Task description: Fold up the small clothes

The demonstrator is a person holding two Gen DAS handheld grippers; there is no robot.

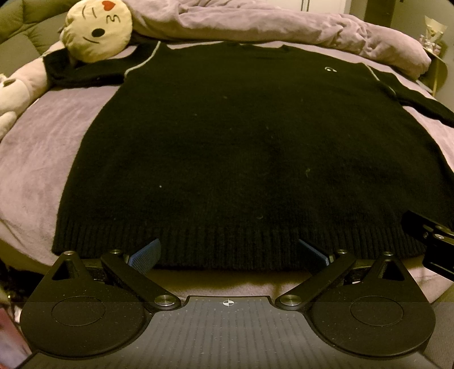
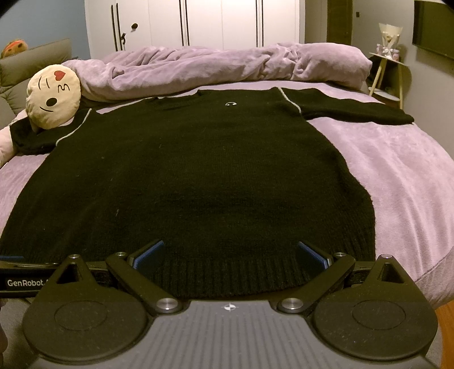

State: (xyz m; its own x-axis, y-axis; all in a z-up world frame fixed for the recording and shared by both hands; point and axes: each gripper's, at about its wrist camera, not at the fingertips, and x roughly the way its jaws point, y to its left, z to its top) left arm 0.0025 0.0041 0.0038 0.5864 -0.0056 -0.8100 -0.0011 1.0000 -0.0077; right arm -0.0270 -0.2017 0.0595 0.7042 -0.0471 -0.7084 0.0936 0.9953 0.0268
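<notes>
A black knitted short-sleeved top (image 1: 227, 147) (image 2: 193, 176) lies flat on the bed, neckline far, ribbed hem toward me. It has pale piping at the shoulder seams and a small white logo (image 2: 230, 104) on the chest. My left gripper (image 1: 228, 252) is open at the hem's left part, its blue pads (image 1: 146, 254) wide apart over the rib. My right gripper (image 2: 229, 255) is open at the hem's right part, the rib lying between its blue pads (image 2: 150, 255). The right gripper's body (image 1: 431, 241) shows at the right edge of the left wrist view.
The bed has a lilac fleece cover (image 2: 397, 176). A bunched lilac duvet (image 2: 227, 62) lies along the far side. A round cream face cushion (image 2: 52, 93) rests on the top's left sleeve. A small side table (image 2: 388, 73) stands far right; white wardrobe doors (image 2: 198, 22) behind.
</notes>
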